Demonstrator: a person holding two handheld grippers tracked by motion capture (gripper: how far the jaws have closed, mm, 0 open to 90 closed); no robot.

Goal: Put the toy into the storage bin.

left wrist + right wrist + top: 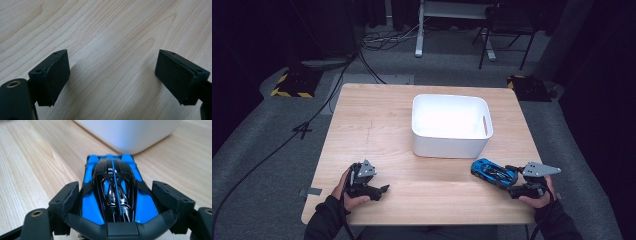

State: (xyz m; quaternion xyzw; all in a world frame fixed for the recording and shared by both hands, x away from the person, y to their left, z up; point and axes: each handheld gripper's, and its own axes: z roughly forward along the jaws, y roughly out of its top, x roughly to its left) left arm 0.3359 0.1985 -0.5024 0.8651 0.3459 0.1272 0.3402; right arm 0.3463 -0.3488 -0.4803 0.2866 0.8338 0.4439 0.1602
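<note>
just beyond the toy car (112, 192) in the right gripper's (116, 202) pinching jaws, white bin (130, 132), seemingly apart.

No words, numbers or brand marks can be read anywhere in these views. The blue toy car (112, 192) bears only thin line patterns on its black top, not lettering.

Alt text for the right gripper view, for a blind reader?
The right gripper, jaws closed on both sides of a blue and black toy car, sits on a light wooden table. A white plastic bin stands just beyond the car.
</note>
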